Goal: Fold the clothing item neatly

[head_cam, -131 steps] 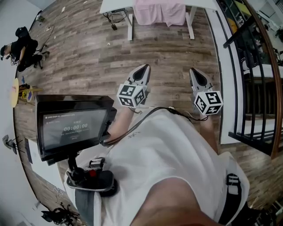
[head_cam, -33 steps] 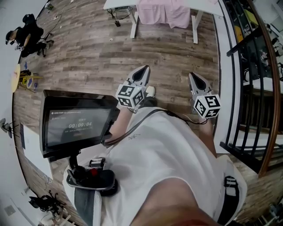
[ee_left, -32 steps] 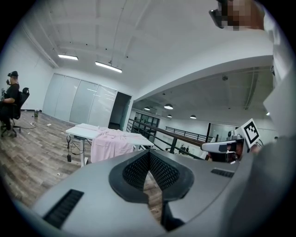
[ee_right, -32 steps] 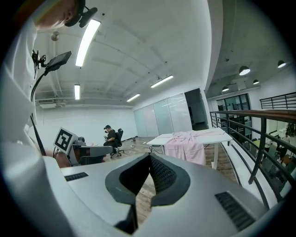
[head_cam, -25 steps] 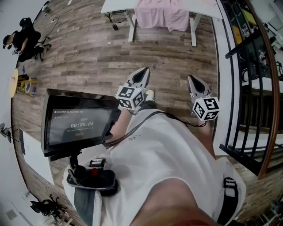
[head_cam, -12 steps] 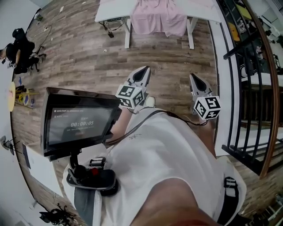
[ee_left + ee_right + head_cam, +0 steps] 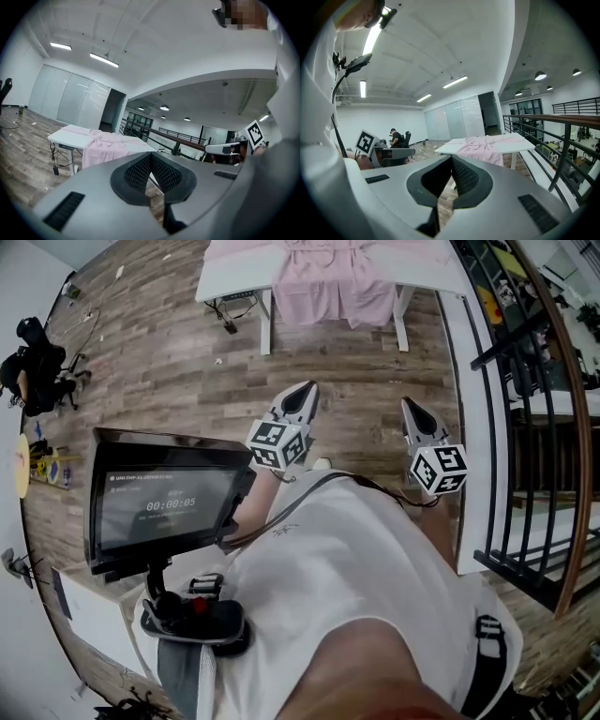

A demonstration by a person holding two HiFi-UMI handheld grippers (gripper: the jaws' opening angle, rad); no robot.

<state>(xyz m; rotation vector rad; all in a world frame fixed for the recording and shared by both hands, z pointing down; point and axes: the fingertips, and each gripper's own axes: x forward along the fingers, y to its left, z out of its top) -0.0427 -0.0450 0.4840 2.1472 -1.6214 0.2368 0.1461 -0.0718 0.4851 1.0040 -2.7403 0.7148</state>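
You stand on a wood floor (image 7: pixel 159 362), looking steeply down past your own white shirt (image 7: pixel 356 577). You hold the left gripper (image 7: pixel 304 390) and the right gripper (image 7: pixel 412 408) out in front of you, side by side and apart. Both point toward a white counter (image 7: pixel 234 273) at the top of the head view.

A pink garment (image 7: pixel 333 287) lies rumpled on that counter, with part of it hanging over the near edge. It is well apart from both grippers, with bare floor between.

In the left gripper view, the black fingers (image 7: pixel 138 171) are closed together with nothing between them. In the right gripper view, the fingers (image 7: pixel 464 176) are likewise closed and empty.

A dark screen (image 7: pixel 159 502) on a stand sits just beside your left arm. A black railing (image 7: pixel 525 427) runs along your right side. A person (image 7: pixel 28 371) sits far off at the left edge.
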